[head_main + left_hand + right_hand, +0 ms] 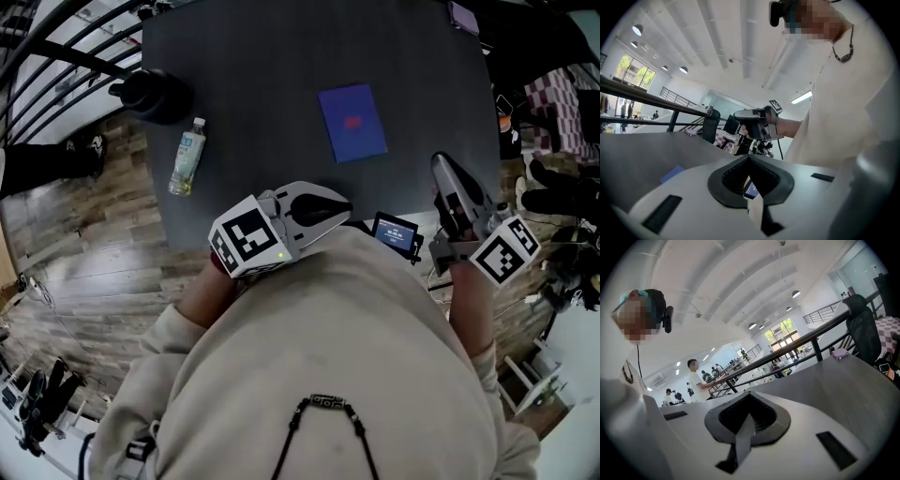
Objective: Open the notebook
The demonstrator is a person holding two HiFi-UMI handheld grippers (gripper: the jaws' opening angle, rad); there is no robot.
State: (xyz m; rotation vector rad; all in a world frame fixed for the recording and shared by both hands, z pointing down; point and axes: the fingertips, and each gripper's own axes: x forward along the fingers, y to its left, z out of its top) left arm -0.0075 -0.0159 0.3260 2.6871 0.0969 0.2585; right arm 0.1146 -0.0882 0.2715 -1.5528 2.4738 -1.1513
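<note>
A closed blue notebook [352, 122] lies flat near the middle of the dark table [262, 75]; the left gripper view catches its corner [671, 173]. My left gripper [343, 202] hovers at the table's near edge, just short of the notebook, with its jaws shut and empty [749, 158]. My right gripper [439, 165] is over the near right corner, to the right of the notebook, and it is also shut with nothing in it [749, 394]. Neither gripper touches the notebook.
A clear bottle [187, 156] lies on the table's left side beside a black rounded object [155, 94]. A small device with a lit screen [396, 232] sits at the near edge between the grippers. A purple item [839, 352] rests at the far right corner. Chairs and a railing stand beyond.
</note>
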